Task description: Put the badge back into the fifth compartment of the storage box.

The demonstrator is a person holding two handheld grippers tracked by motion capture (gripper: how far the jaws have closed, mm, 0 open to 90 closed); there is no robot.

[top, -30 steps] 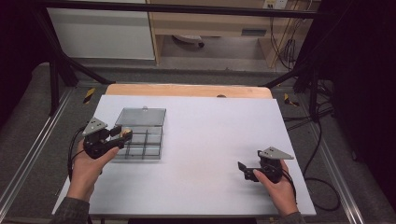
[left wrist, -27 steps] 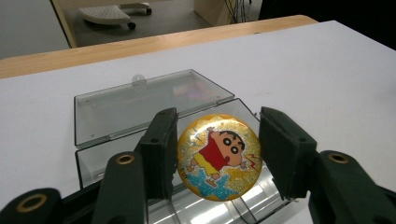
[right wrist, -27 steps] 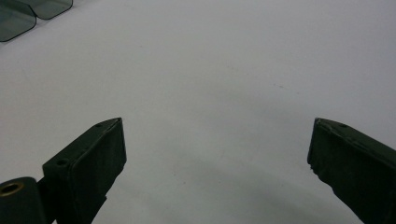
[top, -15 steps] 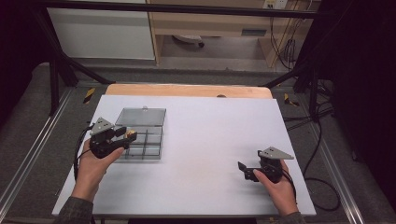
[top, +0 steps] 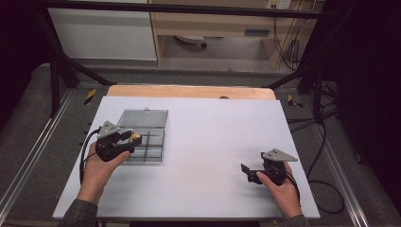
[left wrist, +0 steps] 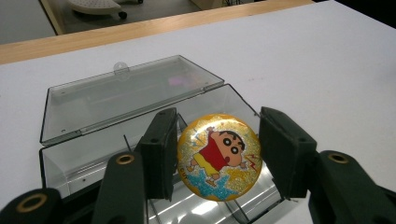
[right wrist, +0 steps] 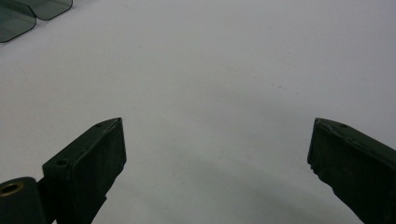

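glittery gold badge (left wrist: pixel 218 156) with a cartoon boy printed on it, pinched edge to edge in the left gripper (left wrist: pixel 217 154), jaws clamped on its rim at either side, face turned up toward the gripper's camera. held above the near compartments of the clear plastic box (top: pixel 149 142), not yet resting inside as far as can be told, probably so as to drop flat into one of the divided cells. lid (left wrist: pixel 126 98) thrown back and lying open on the far side, hinged along the box's rear wall, with a small tab at its far edge, so nothing covering the cells. thin dividers (left wrist: pixel 127 142) standing just under the badge and likely to catch its rim if lowered off centre; cell width against badge width hard to judge. box sitting toward the left edge of the white table (top: pixel 213 137), nearer the middle than either corner. right gripper (top: pixel 250 172) well apart near the front right corner, resting low over bare surface, jaws spread wide and holding nothing, clear of the left hand's path. wooden strip (top: pixel 189 91) along the far edge, cables trailing beyond the right edge, none in the way.
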